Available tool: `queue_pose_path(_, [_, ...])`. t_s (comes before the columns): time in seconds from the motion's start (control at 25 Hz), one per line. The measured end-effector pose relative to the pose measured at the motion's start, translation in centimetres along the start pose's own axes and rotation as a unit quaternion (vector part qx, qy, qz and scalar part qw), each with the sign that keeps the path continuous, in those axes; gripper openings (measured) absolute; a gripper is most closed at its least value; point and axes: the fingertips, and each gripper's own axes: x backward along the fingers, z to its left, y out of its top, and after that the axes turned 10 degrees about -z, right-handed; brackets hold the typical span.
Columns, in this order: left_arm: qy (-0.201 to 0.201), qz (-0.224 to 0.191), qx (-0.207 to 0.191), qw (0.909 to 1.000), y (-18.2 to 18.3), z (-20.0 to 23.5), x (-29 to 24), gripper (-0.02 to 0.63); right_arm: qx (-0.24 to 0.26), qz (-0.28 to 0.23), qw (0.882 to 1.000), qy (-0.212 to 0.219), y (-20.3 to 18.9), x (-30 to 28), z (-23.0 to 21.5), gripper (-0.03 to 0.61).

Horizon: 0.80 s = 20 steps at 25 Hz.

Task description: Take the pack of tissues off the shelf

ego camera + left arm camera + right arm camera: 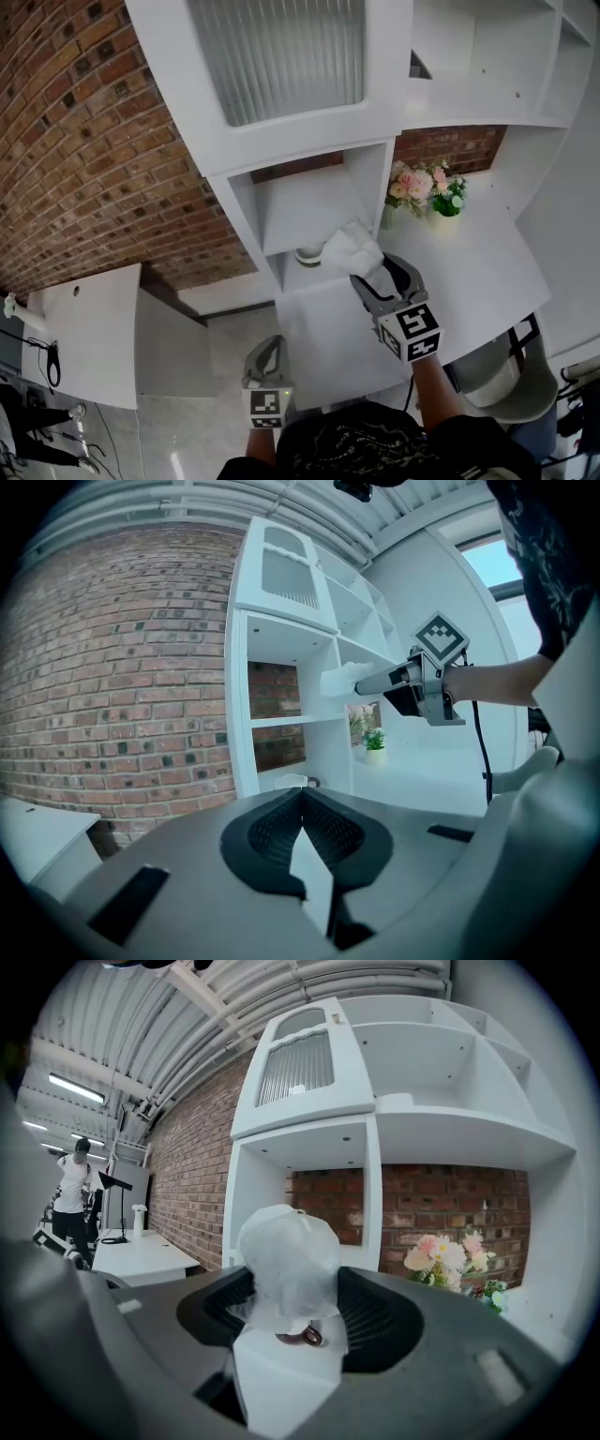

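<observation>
Right gripper view: pack of tissues (pixel 286 1241) clamped in right gripper (pixel 292 1283), long axis running straight ahead from jaws toward shelf (pixel 370 1162), at its open front. Left gripper (pixel 302 803) pressed closed, empty, lower, well apart from pack.

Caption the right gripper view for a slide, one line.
Right gripper clamps the tissue pack by the white shelf, flowers to the right.

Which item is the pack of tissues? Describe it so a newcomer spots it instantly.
Find the tall white shelf unit against the brick wall. In front of its open lower compartment, the right hand-held gripper clamps the pack of tissues. It is a soft, crinkly white bundle, unlike the pink flowers to its right.
</observation>
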Motion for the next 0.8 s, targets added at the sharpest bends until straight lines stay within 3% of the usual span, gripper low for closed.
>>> queue_pose_path(0.8, [-0.001,0.000,0.004,1.0000,0.1,-1.6,0.7,0.009,-0.031,0.039,0.999,-0.011,-6.6,5.1,-0.4,0.265])
